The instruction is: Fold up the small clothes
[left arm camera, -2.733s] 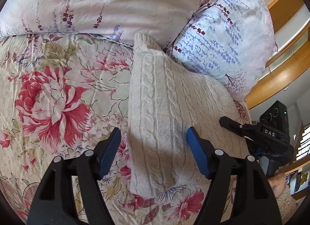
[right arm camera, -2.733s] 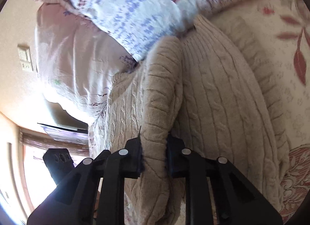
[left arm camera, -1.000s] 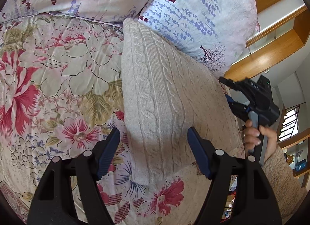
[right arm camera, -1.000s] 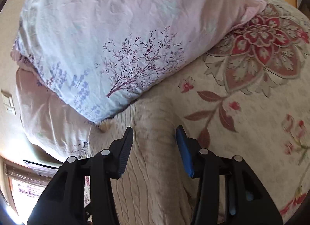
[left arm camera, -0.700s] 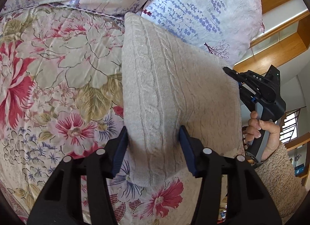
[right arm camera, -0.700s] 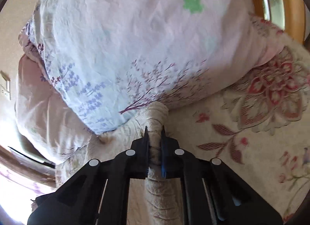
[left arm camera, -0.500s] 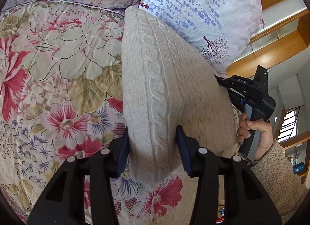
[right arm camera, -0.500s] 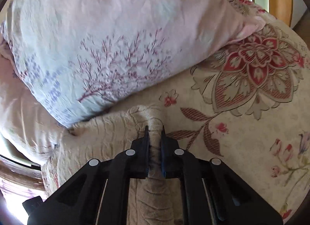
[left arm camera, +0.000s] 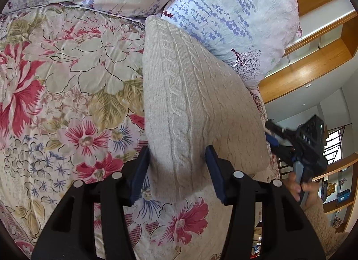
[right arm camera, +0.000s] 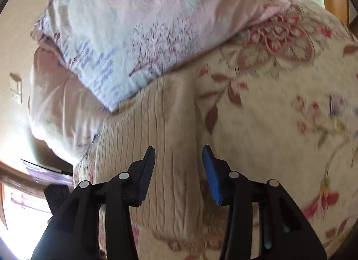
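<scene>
One folded cream cable-knit sweater (left arm camera: 190, 108) lies on the floral bedspread (left arm camera: 67, 85), its far end against a pillow (left arm camera: 235, 25). The left gripper (left arm camera: 177, 170) seems to pinch its near corner, fingers having just eased. The right gripper (right arm camera: 179, 168) has just opened, empty, above the knit.

I see a bed with a floral quilt (left arm camera: 73, 76); a folded beige sweater (left arm camera: 190, 103) and pillows (left arm camera: 235, 18) lie on it.
</scene>
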`<state>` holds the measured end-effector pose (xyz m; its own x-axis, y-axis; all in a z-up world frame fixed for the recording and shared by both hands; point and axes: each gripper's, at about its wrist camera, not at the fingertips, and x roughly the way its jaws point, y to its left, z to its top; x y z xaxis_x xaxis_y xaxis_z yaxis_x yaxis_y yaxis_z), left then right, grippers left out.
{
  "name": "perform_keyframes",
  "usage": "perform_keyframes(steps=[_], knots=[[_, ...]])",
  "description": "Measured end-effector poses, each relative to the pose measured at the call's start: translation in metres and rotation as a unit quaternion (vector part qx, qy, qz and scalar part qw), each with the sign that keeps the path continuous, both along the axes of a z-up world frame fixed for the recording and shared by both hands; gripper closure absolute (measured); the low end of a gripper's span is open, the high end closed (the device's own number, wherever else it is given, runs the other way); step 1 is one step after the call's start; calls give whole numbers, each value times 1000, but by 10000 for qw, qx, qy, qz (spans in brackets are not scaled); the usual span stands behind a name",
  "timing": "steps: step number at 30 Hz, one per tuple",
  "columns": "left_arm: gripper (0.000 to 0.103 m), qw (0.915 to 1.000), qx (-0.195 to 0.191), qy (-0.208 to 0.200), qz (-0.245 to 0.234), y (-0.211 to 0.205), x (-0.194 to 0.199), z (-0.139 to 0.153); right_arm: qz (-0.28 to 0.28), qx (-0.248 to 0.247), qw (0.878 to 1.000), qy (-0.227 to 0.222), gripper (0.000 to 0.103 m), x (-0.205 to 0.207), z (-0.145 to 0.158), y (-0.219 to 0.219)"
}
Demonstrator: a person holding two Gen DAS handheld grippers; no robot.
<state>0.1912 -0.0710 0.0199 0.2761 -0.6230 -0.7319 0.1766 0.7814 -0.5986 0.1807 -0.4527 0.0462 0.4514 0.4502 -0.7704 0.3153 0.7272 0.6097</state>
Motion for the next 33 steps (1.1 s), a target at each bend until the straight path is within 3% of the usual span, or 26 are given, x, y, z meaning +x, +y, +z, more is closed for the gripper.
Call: perform_keyframes(steps=[3, 4, 5, 9, 13, 16, 18, 19, 20, 21, 23, 28, 33], knots=[[52, 10000, 59, -31, -50, -1, -2, 3, 133, 148, 9998, 43, 58, -17, -2, 13], [53, 9999, 108, -23, -72, -2, -3, 4, 167, 132, 9998, 33, 73, -19, -3, 17], [60, 9999, 143, -25, -76, -3, -4, 4, 222, 13, 9998, -19, 90, -21, -2, 27], [78, 9998, 191, -59, -34, -2, -5, 9, -18, -456, 9989, -88, 91, -26, 6, 20], [82, 9993, 355, -114, -17, -3, -10, 7, 63, -877, 9960, 168, 92, -24, -6, 22], [77, 9994, 333, -91, -26, -2, -11, 3, 84, -851, 9960, 275, 90, -20, -14, 25], [63, 9996, 277, -59, -42, 1, -11, 6, 130, -697, 9971, 286, 83, -17, -10, 21], [58, 9996, 259, -130, -34, 3, -11, 10, 153, -617, 9976, 264, 71, -18, -7, 17], [45, 9995, 225, -235, -2, 7, -12, 15, 148, -550, 9981, 237, 54, -19, -1, 11], [32, 9993, 158, -345, 42, 10, -11, 20, 122, -500, 9985, 178, 46, -19, 2, 6], [26, 9989, -38, -463, 98, 16, -4, 27, 15, -239, 9997, -23, 27, -15, 11, -8], [24, 9995, 64, -287, 101, 9, 31, 24, -19, 535, 9983, 226, 25, 21, 0, -28], [24, 9999, 103, 46, -82, -3, 58, 15, 290, 495, 9968, 560, 25, 51, -16, -24]])
